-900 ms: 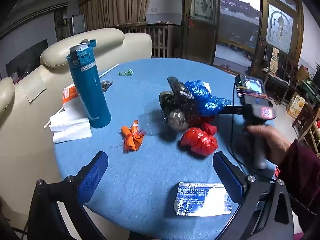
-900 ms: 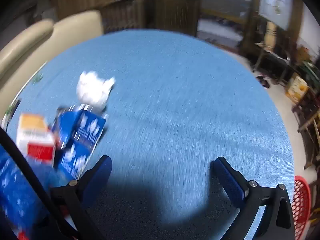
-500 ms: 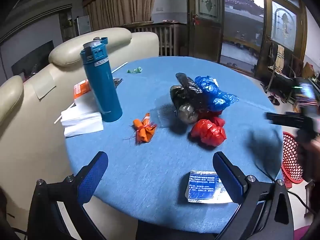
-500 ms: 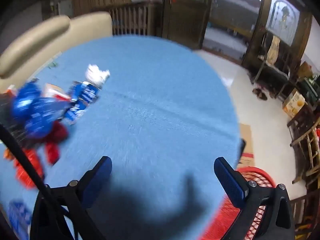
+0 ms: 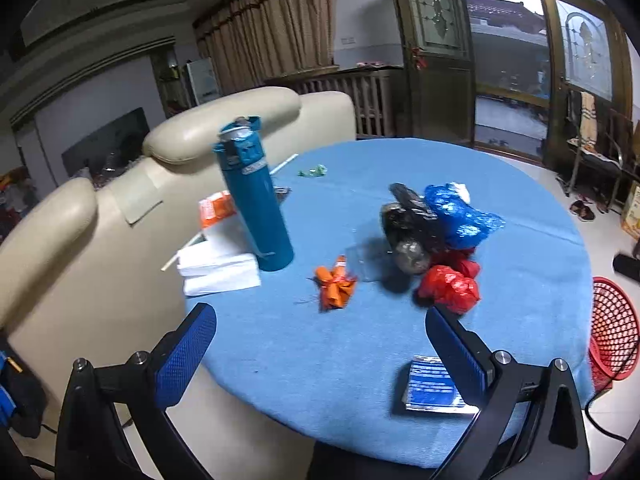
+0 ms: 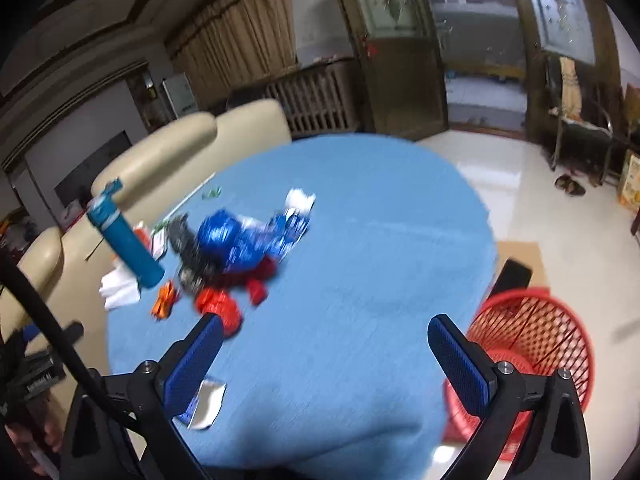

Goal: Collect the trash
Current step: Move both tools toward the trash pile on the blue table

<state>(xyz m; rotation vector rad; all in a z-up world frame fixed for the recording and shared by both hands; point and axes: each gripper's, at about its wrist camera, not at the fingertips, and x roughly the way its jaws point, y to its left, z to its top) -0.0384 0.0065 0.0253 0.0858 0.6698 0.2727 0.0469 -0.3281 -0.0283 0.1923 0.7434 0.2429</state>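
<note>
Trash lies on the round blue table [image 5: 400, 160]: a red plastic bag [image 5: 450, 288], a blue bag [image 5: 460, 216], a black bag [image 5: 408, 232], an orange wrapper [image 5: 334, 286] and a blue-and-silver packet [image 5: 430, 386] at the near edge. A red mesh basket [image 5: 612, 332] stands on the floor at the right; it also shows in the right wrist view [image 6: 528, 344]. My left gripper [image 5: 320, 344] is open and empty, near the table's front edge. My right gripper [image 6: 324, 356] is open and empty, above the table's right edge beside the basket. The pile [image 6: 236, 248] is blurred there.
A tall teal bottle [image 5: 256, 200] stands at the table's left beside white tissue packs [image 5: 220, 268] and an orange-and-white box [image 5: 216, 208]. A small green wrapper [image 5: 314, 171] lies far back. Cream sofa backs [image 5: 180, 152] border the table's left. Chairs and glass doors stand at right.
Both grippers have pulled back from the table. The right gripper swung right and away from the pile, so the red basket has come into its view. Both stayed open.
</note>
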